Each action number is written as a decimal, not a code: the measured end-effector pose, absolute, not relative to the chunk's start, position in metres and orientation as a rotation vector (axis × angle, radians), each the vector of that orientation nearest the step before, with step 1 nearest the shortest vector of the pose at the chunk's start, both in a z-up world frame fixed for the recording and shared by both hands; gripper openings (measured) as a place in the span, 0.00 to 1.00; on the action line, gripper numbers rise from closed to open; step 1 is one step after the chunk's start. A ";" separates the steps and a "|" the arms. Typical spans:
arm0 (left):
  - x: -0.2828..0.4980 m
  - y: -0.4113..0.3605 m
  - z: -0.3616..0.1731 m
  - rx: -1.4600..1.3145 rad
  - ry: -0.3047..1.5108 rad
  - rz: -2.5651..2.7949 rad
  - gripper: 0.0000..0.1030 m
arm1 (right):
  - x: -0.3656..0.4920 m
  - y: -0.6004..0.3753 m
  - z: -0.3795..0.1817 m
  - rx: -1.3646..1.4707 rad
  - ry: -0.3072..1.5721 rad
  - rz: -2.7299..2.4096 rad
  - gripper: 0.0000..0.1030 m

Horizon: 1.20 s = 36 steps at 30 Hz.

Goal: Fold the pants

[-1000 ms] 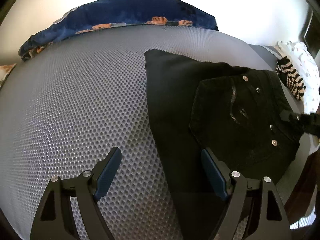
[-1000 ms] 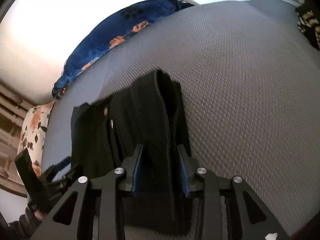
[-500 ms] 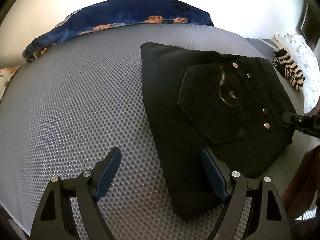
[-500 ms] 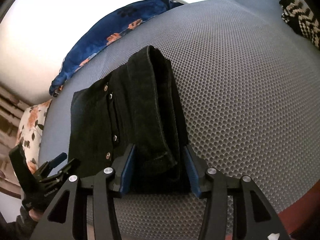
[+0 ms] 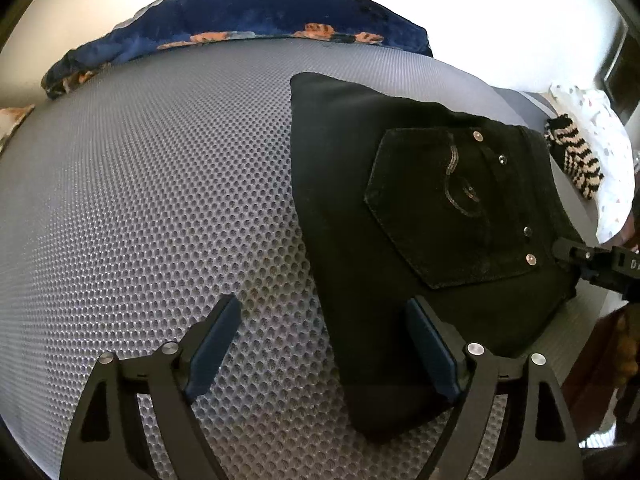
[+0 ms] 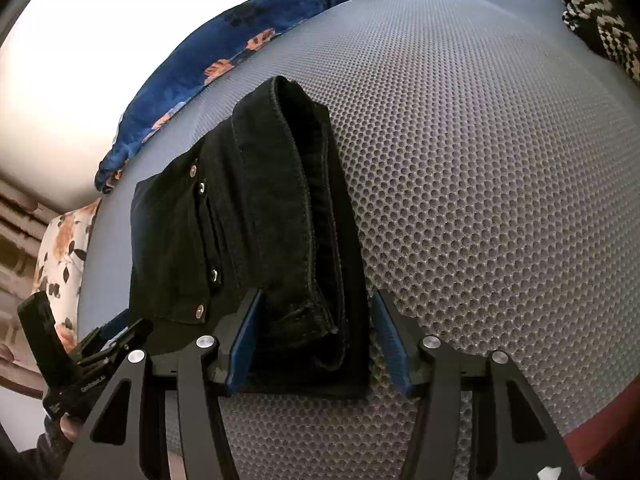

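Left gripper (image 5: 320,340): jaws wide, holding nothing; the right pad hangs over the near edge of the pants, the left pad over bare mesh.
Right gripper (image 6: 316,336): jaws apart, straddling the stacked waistband end without pinching it; a gap shows between the right pad and the cloth, the left pad looks close to or touching it, contact unclear.
Pants (image 5: 420,240): black denim, lying as a compact folded bundle on the grey mesh mattress (image 5: 160,200), back pocket (image 5: 452,208) uppermost, layered edges visible in the right wrist view.
Step in hand (judgement): fold looks complete or nearly so; both tools appear to be at the release or inspection stage.
Next move (judgement): either lift clear, or press and square the loose top layer at the waistband; needs low, even contact so the stack does not slide.
Surroundings: blue floral blanket (image 5: 240,20) at far edge, striped knit item (image 5: 576,160) near the white pillow (image 5: 604,152).
Hidden or uncertain: underside layers and number of folds not visible; near corner of the bundle cut off behind the left gripper body; leg ends cannot be located.
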State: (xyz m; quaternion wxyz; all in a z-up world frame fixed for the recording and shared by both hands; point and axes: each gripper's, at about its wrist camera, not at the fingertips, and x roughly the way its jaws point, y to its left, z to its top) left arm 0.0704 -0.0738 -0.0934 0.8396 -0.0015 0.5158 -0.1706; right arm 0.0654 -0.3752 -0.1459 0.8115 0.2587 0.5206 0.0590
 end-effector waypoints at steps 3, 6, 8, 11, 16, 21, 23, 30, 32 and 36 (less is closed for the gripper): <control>0.075 -0.067 -0.090 -0.056 1.109 -0.392 0.82 | 0.069 -0.379 -0.146 0.564 1.130 0.144 0.51; 0.079 -0.062 -0.086 -0.097 1.092 -0.376 0.81 | 0.074 -0.384 -0.147 0.574 1.145 0.179 0.51; 0.083 -0.059 -0.083 -0.121 1.092 -0.387 0.81 | 0.077 -0.387 -0.147 0.579 1.153 0.202 0.52; 0.089 -0.054 -0.083 -0.176 1.111 -0.406 0.81 | 0.080 -0.391 -0.148 0.598 1.162 0.231 0.53; 0.100 -0.050 -0.087 -0.253 1.149 -0.427 0.81 | 0.084 -0.401 -0.151 0.666 1.155 0.260 0.53; 0.110 -0.053 -0.087 -0.281 1.171 -0.458 0.80 | 0.085 -0.406 -0.152 0.690 1.154 0.288 0.54; 0.115 -0.055 -0.090 -0.296 1.193 -0.466 0.80 | 0.088 -0.408 -0.152 0.685 1.160 0.299 0.54; 0.132 -0.065 -0.094 -0.316 1.210 -0.488 0.78 | 0.104 -0.420 -0.160 0.750 1.155 0.389 0.54; 0.138 -0.068 -0.095 -0.323 1.210 -0.497 0.78 | 0.108 -0.421 -0.162 0.757 1.162 0.414 0.49; 0.147 -0.079 -0.096 -0.318 1.205 -0.519 0.77 | 0.111 -0.421 -0.162 0.746 1.165 0.460 0.48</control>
